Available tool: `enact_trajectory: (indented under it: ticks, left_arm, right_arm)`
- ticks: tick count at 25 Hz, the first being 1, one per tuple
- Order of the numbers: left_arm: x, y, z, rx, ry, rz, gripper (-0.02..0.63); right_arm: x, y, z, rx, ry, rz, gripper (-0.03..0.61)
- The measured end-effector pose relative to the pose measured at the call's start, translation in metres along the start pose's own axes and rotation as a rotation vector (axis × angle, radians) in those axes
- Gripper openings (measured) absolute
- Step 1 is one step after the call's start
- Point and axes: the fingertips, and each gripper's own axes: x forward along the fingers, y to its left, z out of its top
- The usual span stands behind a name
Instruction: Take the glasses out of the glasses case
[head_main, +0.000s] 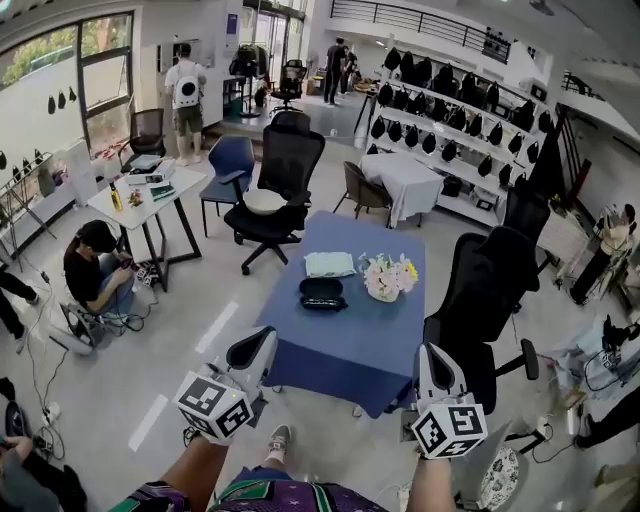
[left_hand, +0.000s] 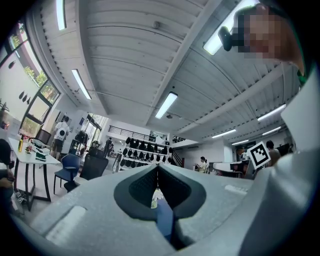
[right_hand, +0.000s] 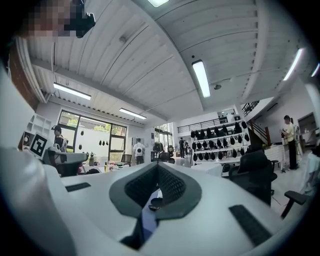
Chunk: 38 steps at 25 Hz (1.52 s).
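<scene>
The head view is giving what neither gripper view offers whole: a blue counter (head_main: 350, 340) carrying the black glasses case (head_main: 322, 293) near its middle. A folded pale green cloth (head_main: 330, 264) is lying just behind the glasses case, and a small bunch of flowers (head_main: 388, 277) is sitting beside it to the right. In that view the left hand-held gripper (head_main: 262, 347) is hovering at the counter's near left edge. The right hand-held gripper (head_main: 430, 358) is hovering by its near right corner. Both are pointing toward the glasses case, well short of it and touching nothing. The gripper views are showing the jaws. In the left gripper view the left hand-held gripper (left_hand: 158, 167) is holding its jaws pressed together with nothing between them, with only a strip of blue counter showing below the tips. In the right gripper view the right hand-held gripper (right_hand: 157, 167) is likewise closed and empty. There the glasses case (right_hand: 155, 203) is peeking through the notch under the tips, ahead and well apart.
</scene>
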Motion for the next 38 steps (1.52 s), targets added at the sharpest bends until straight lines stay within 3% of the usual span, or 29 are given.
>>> enact_trajectory:
  ticks: [17,29,38]
  left_arm:
    - [0.073,0.099,-0.014,-0.014,0.032,0.052,0.015]
    - [0.161,0.155,-0.031,-0.058,0.059,-0.05,0.015]
    - [0.193,0.199,-0.029,-0.077,0.047,-0.089,0.015]
  right_arm:
    - [0.132,-0.002,-0.026,-0.012,0.053,0.056,0.003]
    - [0.226,-0.013,-0.035,-0.034,0.101,0.01,0.003]
    - [0.273,-0.01,-0.03,-0.043,0.098,-0.031,0.003]
